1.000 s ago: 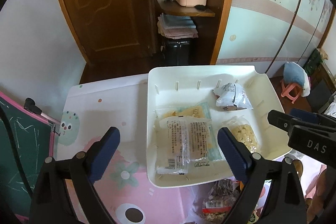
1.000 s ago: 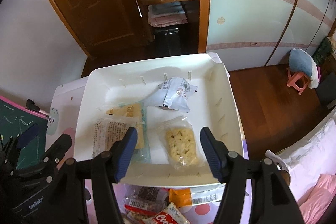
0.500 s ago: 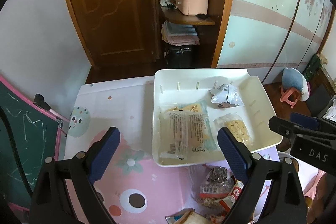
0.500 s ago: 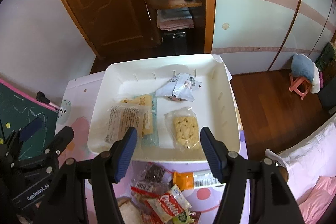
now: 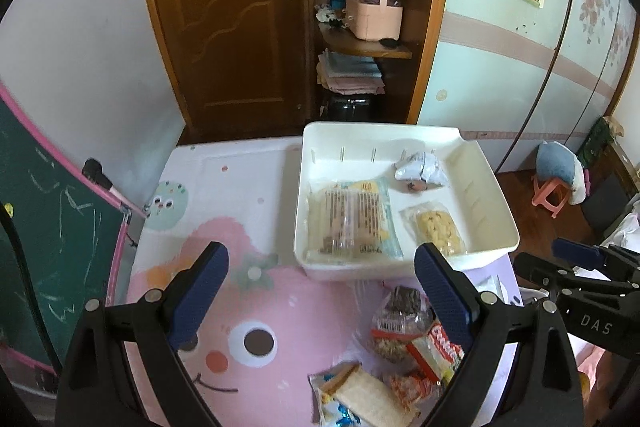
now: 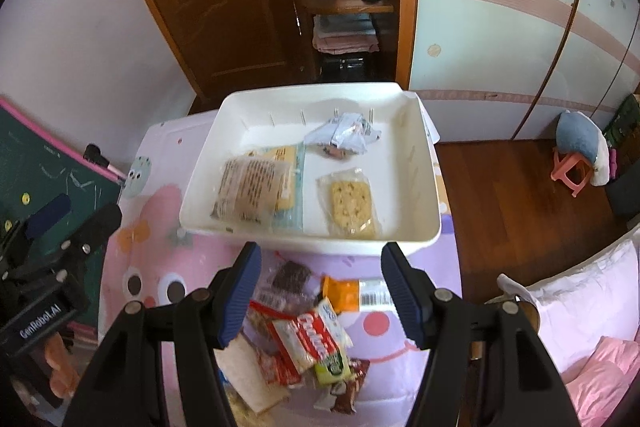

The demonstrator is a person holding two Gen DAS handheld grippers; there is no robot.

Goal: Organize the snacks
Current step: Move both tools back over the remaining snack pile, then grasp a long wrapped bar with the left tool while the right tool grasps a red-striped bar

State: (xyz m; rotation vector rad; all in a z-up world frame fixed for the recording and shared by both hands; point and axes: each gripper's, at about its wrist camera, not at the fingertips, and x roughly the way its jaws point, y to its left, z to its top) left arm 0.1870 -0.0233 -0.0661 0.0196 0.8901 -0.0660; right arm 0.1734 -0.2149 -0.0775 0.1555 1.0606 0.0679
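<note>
A white plastic tray (image 6: 420, 187) sits at the far edge of a pink cartoon-print mat (image 5: 248, 303), at about 12 o'clock from both grippers. Inside it lie four snacks: a clear-wrapped cake with printed text (image 6: 250, 187) at the tray's 8 o'clock, resting on a yellow-and-blue packet (image 6: 290, 163); a clear bag of pale yellow crumbly biscuit (image 6: 352, 201) at 5 o'clock; and a crumpled silver-white wrapper (image 6: 344, 137) at 1 o'clock. Just beside the tray's near rim, on the mat, a loose pile of snacks waits: a red-and-white Cookie packet (image 6: 310, 341), a bag of dark pieces (image 6: 290, 277), an orange packet with a barcode (image 6: 352, 297) and a wrapped sandwich slice (image 5: 368, 397). The right gripper (image 6: 320, 291) hangs over this pile, jaws spread and empty. The left gripper (image 5: 320, 291) hovers at the pile's 9 o'clock, jaws spread wide, holding nothing
</note>
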